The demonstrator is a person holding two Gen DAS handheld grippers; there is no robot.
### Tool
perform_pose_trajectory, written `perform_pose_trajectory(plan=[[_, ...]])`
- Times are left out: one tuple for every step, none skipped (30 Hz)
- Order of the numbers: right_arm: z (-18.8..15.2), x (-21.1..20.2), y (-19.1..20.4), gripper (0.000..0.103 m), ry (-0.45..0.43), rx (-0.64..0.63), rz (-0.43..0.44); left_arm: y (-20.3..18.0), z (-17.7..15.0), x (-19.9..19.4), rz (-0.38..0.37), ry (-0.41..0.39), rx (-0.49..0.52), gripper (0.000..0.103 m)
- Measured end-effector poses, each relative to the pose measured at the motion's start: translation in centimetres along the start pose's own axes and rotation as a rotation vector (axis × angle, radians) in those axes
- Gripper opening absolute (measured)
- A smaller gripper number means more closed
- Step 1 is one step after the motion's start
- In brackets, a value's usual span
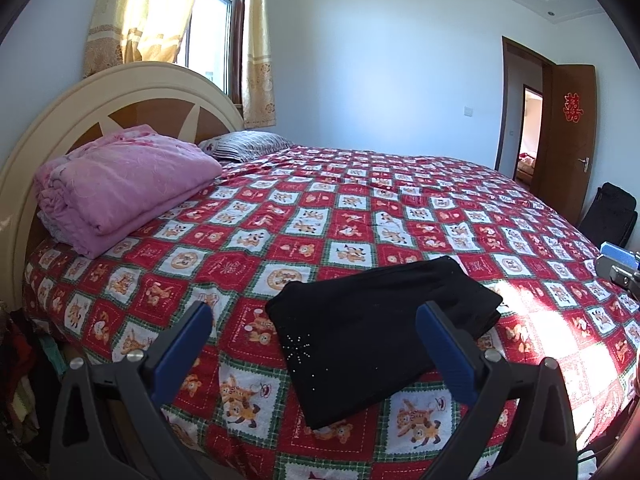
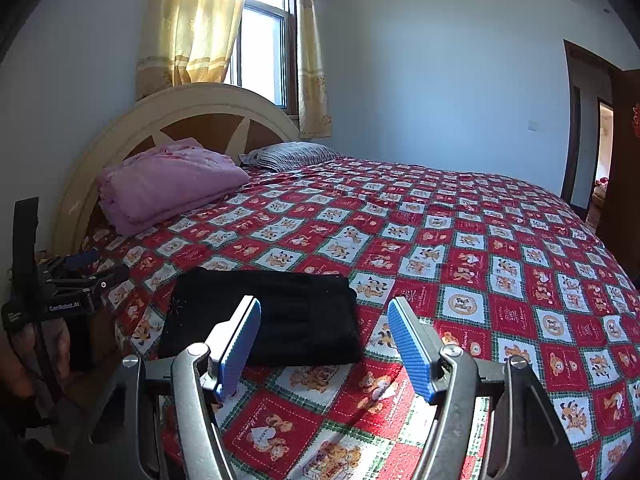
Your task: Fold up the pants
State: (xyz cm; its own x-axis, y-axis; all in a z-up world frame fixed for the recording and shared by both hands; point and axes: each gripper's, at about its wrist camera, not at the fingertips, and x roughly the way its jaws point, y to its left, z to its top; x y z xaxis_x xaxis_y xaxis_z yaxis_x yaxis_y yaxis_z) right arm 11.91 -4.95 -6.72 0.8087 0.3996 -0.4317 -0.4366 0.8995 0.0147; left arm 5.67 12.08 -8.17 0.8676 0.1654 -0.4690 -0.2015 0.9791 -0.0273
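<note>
Already folded into a compact rectangle, the black pants point(image 1: 380, 340) lie flat on the bed point(image 1: 360, 216), near its close edge, on a red, white and green quilt point(image 2: 460, 264) printed with cartoon bears. A small starburst of pale studs shows on the fabric at the corner nearest the left tool point(image 1: 314, 340). That left tool hangs over the bed's near edge with its two dark blue pads well apart and nothing between them; in its own view the right-hand finger overlaps the pants, but whether it touches the cloth cannot be told. The right tool point(image 2: 324, 340) is likewise spread, its ribbed light blue pads apart and empty, with the pants lying just ahead of its left-hand finger and the quilt showing through the gap. Each tool appears at the edge of the other's view, the two standing on opposite sides of the pants. Toward the head of the bed, well apart from the pants, a folded pink blanket point(image 1: 124, 192) rests against the rounded cream and brown headboard point(image 1: 132, 92), and a striped pillow point(image 1: 248, 144) lies beside it. Behind the headboard, yellow curtains point(image 2: 192, 28) frame a bright window point(image 2: 264, 48). A brown door point(image 1: 568, 136) stands open on the far right wall, and sunlight falls across the quilt's near right corner.
</note>
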Motion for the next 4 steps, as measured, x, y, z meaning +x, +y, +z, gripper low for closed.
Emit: perform_pose_trajectory(plan=[[-0.04, -0.04, 0.07, 0.068, 0.0, -0.001, 0.0, -0.04, 0.03, 0.08, 0.0, 0.002, 0.004, 0.103], [-0.04, -0.03, 0.08, 0.068, 0.0, -0.001, 0.001, -0.08, 0.01, 0.14, 0.0, 0.004, 0.007, 0.103], [-0.04, -0.02, 0.06, 0.068, 0.0, 0.0, 0.001, -0.07, 0.01, 0.17, -0.001, 0.003, 0.007, 0.103], [-0.04, -0.04, 0.08, 0.068, -0.001, 0.001, 0.001, -0.09, 0.03, 0.22, -0.007, 0.004, 0.007, 0.103]])
